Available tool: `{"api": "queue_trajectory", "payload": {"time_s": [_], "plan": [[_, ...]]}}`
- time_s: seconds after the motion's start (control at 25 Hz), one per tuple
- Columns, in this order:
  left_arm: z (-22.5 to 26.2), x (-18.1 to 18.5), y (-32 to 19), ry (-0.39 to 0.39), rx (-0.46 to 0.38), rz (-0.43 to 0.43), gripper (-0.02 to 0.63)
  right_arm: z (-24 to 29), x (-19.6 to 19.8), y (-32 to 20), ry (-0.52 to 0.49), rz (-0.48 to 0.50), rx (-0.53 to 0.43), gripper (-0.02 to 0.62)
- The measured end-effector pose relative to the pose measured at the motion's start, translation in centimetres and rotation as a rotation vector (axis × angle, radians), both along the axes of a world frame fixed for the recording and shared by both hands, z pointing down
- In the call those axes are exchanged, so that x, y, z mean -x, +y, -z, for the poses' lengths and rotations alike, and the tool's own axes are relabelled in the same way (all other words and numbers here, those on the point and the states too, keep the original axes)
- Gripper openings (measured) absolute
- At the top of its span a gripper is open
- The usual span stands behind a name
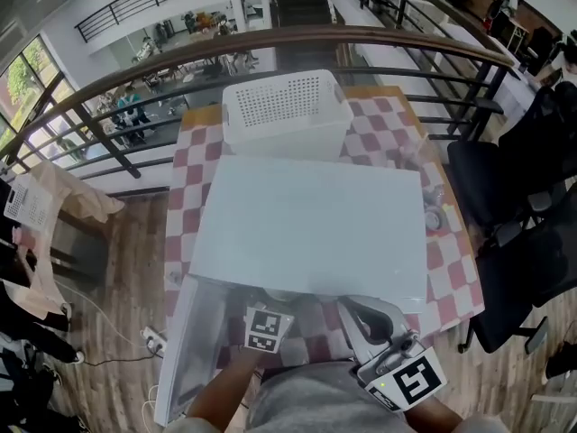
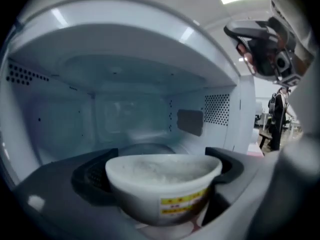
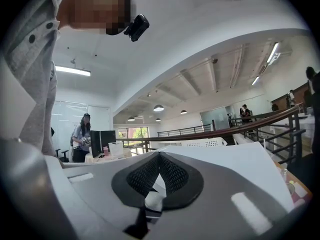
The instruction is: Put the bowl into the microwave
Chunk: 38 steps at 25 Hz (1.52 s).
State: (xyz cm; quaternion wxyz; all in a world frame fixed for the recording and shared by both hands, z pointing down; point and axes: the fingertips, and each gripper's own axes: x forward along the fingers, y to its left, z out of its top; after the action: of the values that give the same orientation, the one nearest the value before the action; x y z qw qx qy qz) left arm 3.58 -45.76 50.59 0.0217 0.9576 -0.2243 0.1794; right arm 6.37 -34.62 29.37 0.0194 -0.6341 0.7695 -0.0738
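At the microwave (image 2: pixel 212 54) opening, left tool (image 2: pixel 163 176) grips bowl (image 2: pixel 150 191).

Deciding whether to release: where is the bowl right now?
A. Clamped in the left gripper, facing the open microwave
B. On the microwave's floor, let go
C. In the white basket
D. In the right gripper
A: the left gripper has its jaws on the bowl, with the microwave open beyond it.

In the head view the white microwave (image 1: pixel 306 228) hides the bowl (image 2: pixel 165 179), and in the left gripper view the print on its yellow label (image 2: pixel 184 202) is too blurry to read.
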Motion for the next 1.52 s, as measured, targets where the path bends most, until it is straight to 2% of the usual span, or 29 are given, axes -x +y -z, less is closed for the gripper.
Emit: {"api": "queue_trajectory", "payload": {"time_s": [0.16, 0.48, 0.68, 0.84, 1.12, 1.36, 1.52], "plan": [[-2.1, -0.8, -0.8, -0.062, 0.004, -0.017, 0.543, 0.3, -0.2, 0.1, -0.027, -0.020, -0.014, -0.002], [-2.0, -1.6, -2.5, -0.057, 0.030, 0.021, 0.543, -0.1, -0.8, -0.1, -0.056, -0.035, -0.020, -0.002], [-2.3, -1.9, -2.3, -0.104, 0.019, 0.014, 0.543, -0.2, -0.7, -0.2, -0.068, -0.020, -0.022, -0.002], [-2.3, -2.1, -2.3, -0.106, 0.020, 0.028, 0.543, 0.0, -0.9, 0.0, -0.076, -0.019, -0.029, -0.002], [-2.7, -1.5, -2.4, -0.154, 0.026, 0.053, 0.541, 0.0, -1.1, 0.3, -0.098, -0.017, -0.038, -0.002], [-3.3, -0.6, -2.5, -0.223, 0.025, 0.066, 0.541, 0.3, -1.2, 0.2, -0.102, -0.019, -0.047, -0.002], [-4.6, 0.2, -2.5, -0.271, 0.080, 0.082, 0.543, 0.2, -1.4, 0.3, -0.108, -0.023, -0.047, -0.002]]}}
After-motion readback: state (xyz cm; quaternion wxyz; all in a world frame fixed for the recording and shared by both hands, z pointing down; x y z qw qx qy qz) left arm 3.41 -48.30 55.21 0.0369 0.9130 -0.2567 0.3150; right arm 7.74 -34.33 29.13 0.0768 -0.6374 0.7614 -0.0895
